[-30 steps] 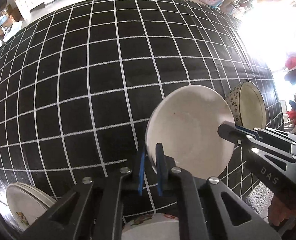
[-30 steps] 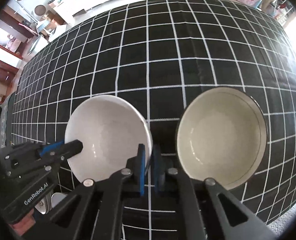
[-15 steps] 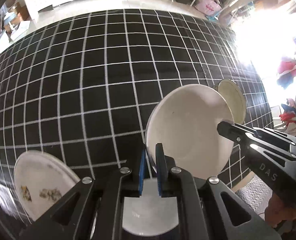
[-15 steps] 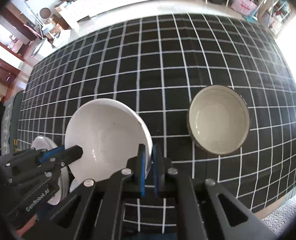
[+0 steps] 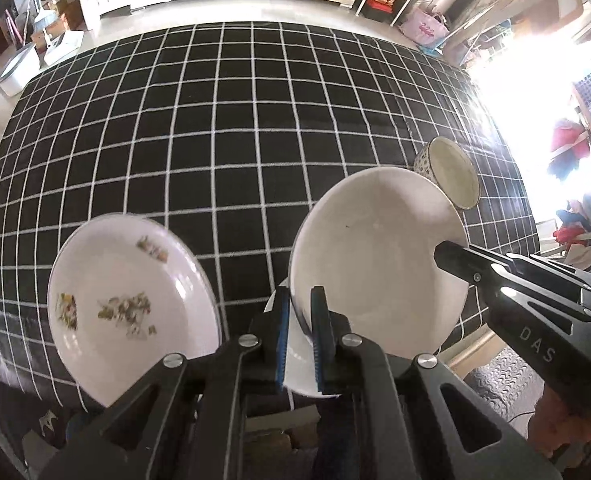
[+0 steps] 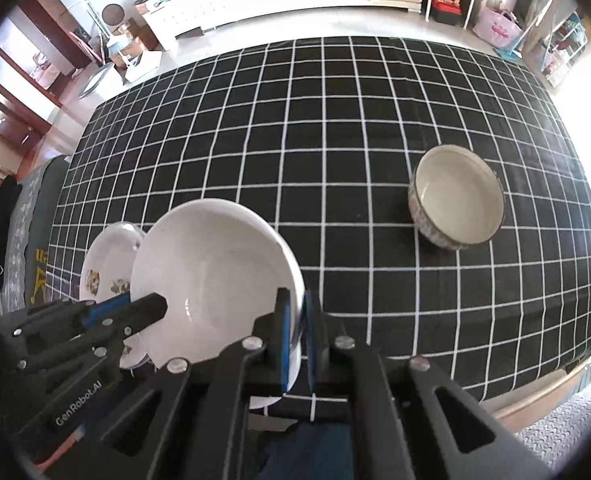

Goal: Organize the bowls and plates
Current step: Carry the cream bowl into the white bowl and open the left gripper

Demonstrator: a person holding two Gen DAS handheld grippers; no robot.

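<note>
Both grippers held one plain white ceramic bowl (image 5: pixel 379 264) aloft, tilted, above the near edge of the table with black cloth gridded in white (image 5: pixel 223 128). Left gripper (image 5: pixel 300 334) was clamped tight on the bowl's rim at 7 o'clock in its own view; right gripper (image 6: pixel 297 338) was clamped on the opposite rim, at 5 o'clock in its view. Each gripper's fingers reached into the other's view at the bowl's far side.

White plate with floral print (image 5: pixel 127 304) lay at 8 o'clock near the table's near-left edge, partly behind the bowl in the right view. A second white dish (image 5: pixel 295 364) showed beneath the bowl, mostly hidden. Cream bowl with patterned outer wall (image 6: pixel 457 196) sat at 2 o'clock, well apart, near the right edge.

The cloth's centre and far half lay bare, open room out to the far edge.
</note>
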